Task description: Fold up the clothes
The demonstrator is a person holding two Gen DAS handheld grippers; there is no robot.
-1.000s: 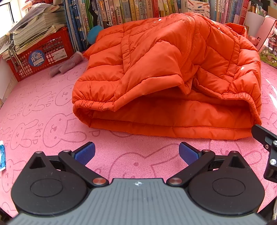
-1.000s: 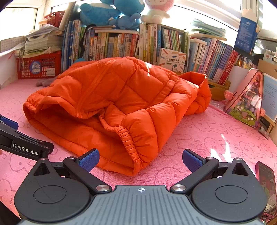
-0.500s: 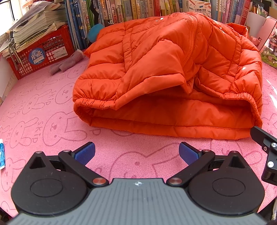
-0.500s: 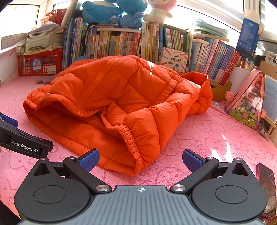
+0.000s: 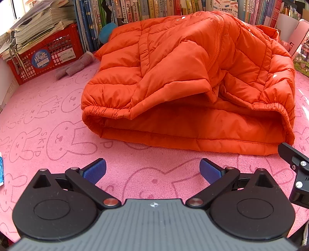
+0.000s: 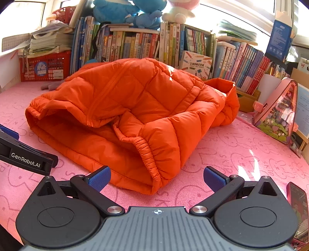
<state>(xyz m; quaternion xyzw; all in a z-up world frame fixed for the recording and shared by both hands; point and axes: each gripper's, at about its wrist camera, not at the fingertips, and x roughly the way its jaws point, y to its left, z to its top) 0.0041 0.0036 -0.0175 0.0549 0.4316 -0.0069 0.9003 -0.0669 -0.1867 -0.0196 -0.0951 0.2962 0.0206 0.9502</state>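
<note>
Left wrist view: the left hand-held gripper (image 5: 152,170) is held low and level over the pink tabletop (image 5: 48,123), jaws spread wide, nothing between them. The orange puffer jacket (image 5: 193,81) is seen lying bunched ahead, hem facing the camera, well clear of the fingertips.

Right wrist view: the right hand-held gripper (image 6: 156,177) is likewise spread wide and empty. The jacket's elastic cuff (image 6: 148,152) is seen just ahead of its fingers, not touching. Books (image 6: 135,44) are lined up behind.

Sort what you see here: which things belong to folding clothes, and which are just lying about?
Belongs to the job: orange puffer jacket, left gripper, right gripper.

Lying about: red crate, grey glove, books, plush toys, phone.
</note>
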